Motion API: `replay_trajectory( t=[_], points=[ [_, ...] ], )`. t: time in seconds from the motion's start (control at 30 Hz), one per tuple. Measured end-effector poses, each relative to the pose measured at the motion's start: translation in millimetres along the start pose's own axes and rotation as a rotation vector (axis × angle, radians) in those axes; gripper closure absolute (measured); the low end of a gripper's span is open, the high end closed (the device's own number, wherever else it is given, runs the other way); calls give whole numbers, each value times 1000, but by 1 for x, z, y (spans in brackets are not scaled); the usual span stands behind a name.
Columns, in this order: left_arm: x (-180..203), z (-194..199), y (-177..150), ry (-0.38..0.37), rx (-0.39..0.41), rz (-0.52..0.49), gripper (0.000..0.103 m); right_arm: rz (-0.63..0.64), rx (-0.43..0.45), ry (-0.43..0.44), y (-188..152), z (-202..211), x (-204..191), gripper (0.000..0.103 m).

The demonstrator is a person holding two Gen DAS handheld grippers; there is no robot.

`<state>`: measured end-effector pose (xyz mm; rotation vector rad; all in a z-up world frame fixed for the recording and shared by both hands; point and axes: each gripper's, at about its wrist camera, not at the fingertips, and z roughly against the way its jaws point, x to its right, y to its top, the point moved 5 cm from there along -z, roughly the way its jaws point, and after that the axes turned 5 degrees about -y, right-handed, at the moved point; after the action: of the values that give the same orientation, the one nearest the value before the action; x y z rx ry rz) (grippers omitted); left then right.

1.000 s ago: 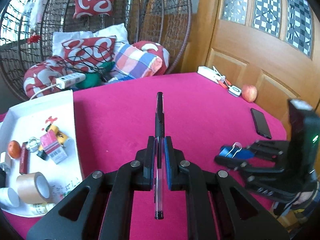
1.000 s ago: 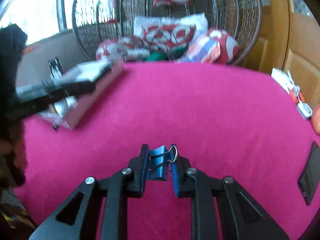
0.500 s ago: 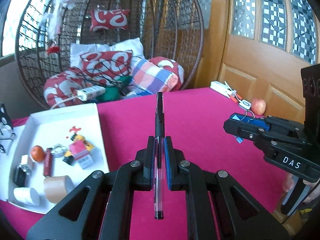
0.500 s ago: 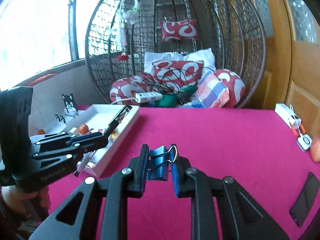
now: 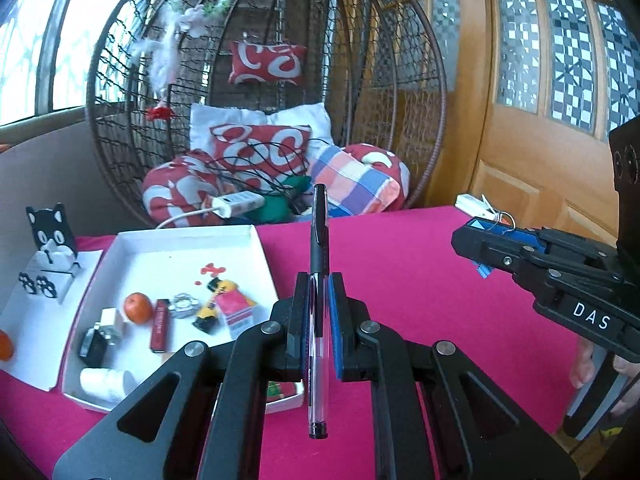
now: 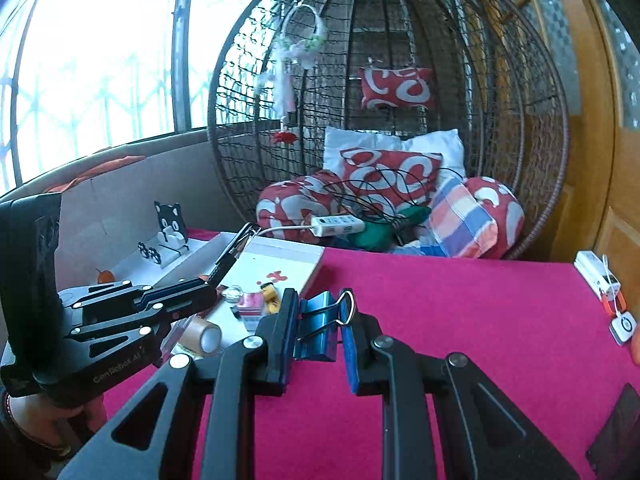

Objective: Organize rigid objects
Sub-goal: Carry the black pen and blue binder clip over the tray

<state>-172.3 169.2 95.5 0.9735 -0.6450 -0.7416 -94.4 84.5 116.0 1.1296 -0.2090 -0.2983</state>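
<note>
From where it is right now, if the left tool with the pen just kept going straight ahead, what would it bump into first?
Probably the cushions in the hanging wicker chair. The left tool holds the pen pointing over the pink table, whose top looks free along that line; the white tray lies off to its left. Depth is unclear.

Home sunroom: wicker egg chair point(image 5: 272, 80) with cushions point(image 5: 260, 152) ahead of the hand-held gripper, panelled wooden door point(image 5: 540, 100) right, barred window point(image 6: 92, 68) left, pink-clothed counter point(image 5: 400, 280).
</note>
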Motion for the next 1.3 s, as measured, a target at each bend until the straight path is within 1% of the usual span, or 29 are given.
replay_trajectory(
  t=[0.3,0.67,1.0,1.3],
  points=[
    [-26,18,1,40,28,28,95,29,4,30,12,-8,-21,84],
    [-61,29,-2,86,37,60,95,61,-37,65,11,-33,-51,84],
    [-92,30,-3,134,38,85,95,75,-70,94,14,-56,-69,84],
    [-126,20,3,183,24,101,95,87,-97,123,20,-78,-84,84]
  ],
)
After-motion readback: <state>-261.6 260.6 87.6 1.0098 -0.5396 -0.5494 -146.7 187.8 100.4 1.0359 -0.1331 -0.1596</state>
